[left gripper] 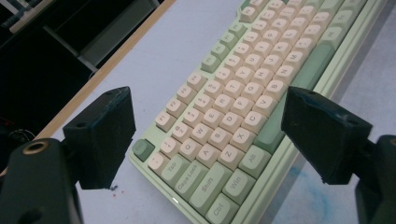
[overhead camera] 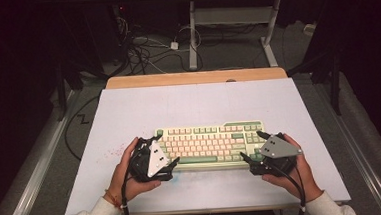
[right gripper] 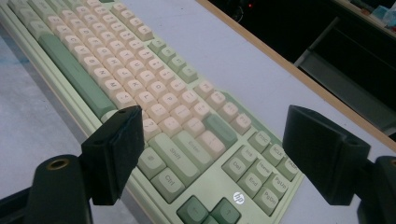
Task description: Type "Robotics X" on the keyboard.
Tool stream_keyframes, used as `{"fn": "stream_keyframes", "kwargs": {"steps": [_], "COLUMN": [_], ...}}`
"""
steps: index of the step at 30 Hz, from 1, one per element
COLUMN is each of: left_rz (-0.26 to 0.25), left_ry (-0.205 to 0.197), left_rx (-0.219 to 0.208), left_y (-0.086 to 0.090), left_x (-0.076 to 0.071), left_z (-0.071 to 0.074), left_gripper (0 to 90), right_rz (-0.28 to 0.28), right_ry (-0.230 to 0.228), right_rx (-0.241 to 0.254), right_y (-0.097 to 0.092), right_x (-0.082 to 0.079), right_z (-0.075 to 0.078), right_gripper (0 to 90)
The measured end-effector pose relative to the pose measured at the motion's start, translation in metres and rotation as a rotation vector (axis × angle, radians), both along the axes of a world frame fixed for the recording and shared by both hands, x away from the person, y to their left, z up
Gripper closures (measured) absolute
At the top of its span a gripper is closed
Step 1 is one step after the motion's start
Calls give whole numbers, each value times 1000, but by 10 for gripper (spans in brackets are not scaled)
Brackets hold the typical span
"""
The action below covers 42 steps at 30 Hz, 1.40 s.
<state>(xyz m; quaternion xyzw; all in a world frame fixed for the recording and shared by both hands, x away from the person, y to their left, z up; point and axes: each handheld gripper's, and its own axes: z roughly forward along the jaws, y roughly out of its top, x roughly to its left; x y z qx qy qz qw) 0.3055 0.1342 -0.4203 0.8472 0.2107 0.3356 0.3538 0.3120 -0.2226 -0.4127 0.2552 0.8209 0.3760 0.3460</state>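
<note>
Keyboard [overhead camera: 208, 145]: set flat on the table [overhead camera: 193, 105], toward the near edge and roughly centred; cream and green keycaps, pale green case.
Left gripper [overhead camera: 167, 159]: held at the keyboard's left end; in the left gripper view its jaws are spread wide, one on each side of the left corner, with nothing pinched.
Right gripper [overhead camera: 249, 146]: held at the right end; in the right gripper view its jaws are likewise spread and astride the right corner [right gripper: 261, 196], closed on nothing.
Handling: the keyboard is judged stiff and moderately heavy, its smooth case likely to slip under the pads; the keycaps are judged loose enough to be pulled off.
Hold: best taken by the case's front and back edges at both ends, and kept level; the keycaps are best avoided.
</note>
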Motion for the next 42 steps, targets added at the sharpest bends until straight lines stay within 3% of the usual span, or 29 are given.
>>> {"fn": "stream_keyframes", "kwargs": {"steps": [13, 26, 42], "left_rz": [-13, 31, 59], "left_ry": [16, 1, 14], "left_rx": [14, -5, -4], "left_y": [10, 22, 36], "left_x": [-9, -14, -18], "left_z": [-9, -18, -26], "left_gripper": [166, 165, 150], "right_rz": [-10, -46, -104], "right_ry": [3, -4, -3], "right_rx": [-5, -11, -19], "right_y": [-9, -23, -40], "right_x": [-8, -18, -29], "right_z": [-2, -2, -7], "right_gripper": [209, 209, 210]}}
